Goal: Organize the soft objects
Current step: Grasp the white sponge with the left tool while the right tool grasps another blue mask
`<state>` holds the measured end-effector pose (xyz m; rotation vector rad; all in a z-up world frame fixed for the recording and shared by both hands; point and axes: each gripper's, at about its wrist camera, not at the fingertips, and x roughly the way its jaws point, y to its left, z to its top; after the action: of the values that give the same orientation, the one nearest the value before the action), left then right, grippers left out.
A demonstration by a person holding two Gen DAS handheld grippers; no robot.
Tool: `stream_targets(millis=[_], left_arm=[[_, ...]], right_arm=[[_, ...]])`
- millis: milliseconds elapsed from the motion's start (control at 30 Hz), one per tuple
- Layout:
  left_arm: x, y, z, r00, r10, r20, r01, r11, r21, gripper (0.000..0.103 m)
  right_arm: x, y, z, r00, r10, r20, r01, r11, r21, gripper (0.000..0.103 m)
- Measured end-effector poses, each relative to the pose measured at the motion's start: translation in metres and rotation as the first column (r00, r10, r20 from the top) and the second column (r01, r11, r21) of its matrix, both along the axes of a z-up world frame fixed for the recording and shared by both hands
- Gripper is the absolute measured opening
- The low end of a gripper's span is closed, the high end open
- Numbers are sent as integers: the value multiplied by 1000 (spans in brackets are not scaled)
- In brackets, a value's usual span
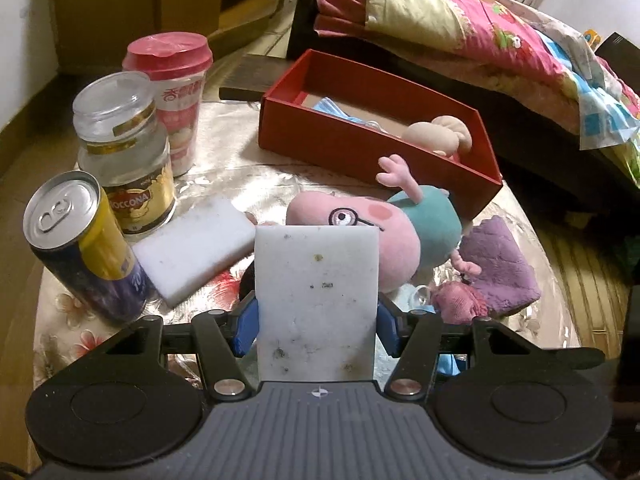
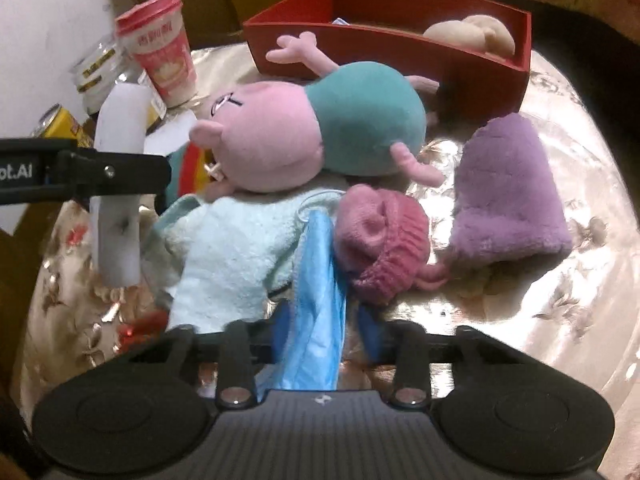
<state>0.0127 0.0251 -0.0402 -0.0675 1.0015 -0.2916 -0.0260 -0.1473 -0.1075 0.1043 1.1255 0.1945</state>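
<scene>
My left gripper [image 1: 316, 328] is shut on a white sponge block [image 1: 316, 300], which stands upright between its blue pads. The right wrist view shows the same sponge [image 2: 120, 128] at the left. My right gripper [image 2: 324, 332] is low over the pile, shut on a blue face mask [image 2: 316, 288] that runs between its pads. Beside the mask lie a pale green towel [image 2: 236, 256], a pink knit piece [image 2: 380, 240] and a purple cloth [image 2: 508, 196]. A pig plush [image 1: 360, 232] in a teal top lies in front of the red box [image 1: 360, 148]. The box holds a beige plush [image 1: 436, 136].
A second white sponge [image 1: 196, 244] lies flat on the shiny floral tablecloth [image 1: 280, 176]. A drink can [image 1: 80, 240], a glass jar [image 1: 124, 148] and a pink lidded cup [image 1: 176, 92] stand at the left. A bed with a pink quilt [image 1: 460, 20] lies behind the table.
</scene>
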Motion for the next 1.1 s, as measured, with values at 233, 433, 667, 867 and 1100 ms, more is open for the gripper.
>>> stream_targets(millis=[233, 433, 667, 867, 1100], left_arm=[[-3, -3, 7, 1000, -24, 15, 24, 1000, -12, 59], [-8, -4, 9, 999, -26, 27, 26, 1000, 3, 58], [-11, -5, 15, 998, -32, 48, 31, 999, 7, 58], [-13, -9, 21, 997, -42, 72, 41, 999, 9, 58], [-16, -16, 29, 992, -54, 113, 49, 998, 49, 58]], right_arm=[[-12, -8, 8, 1000, -21, -23, 23, 995, 98, 0], [-21, -13, 35, 998, -42, 51, 35, 990, 138, 0], [-23, -19, 63, 987, -76, 140, 51, 984, 172, 0], [-21, -20, 80, 974, -95, 208, 61, 984, 165, 0], [-19, -22, 89, 959, -96, 266, 62, 989, 134, 0]])
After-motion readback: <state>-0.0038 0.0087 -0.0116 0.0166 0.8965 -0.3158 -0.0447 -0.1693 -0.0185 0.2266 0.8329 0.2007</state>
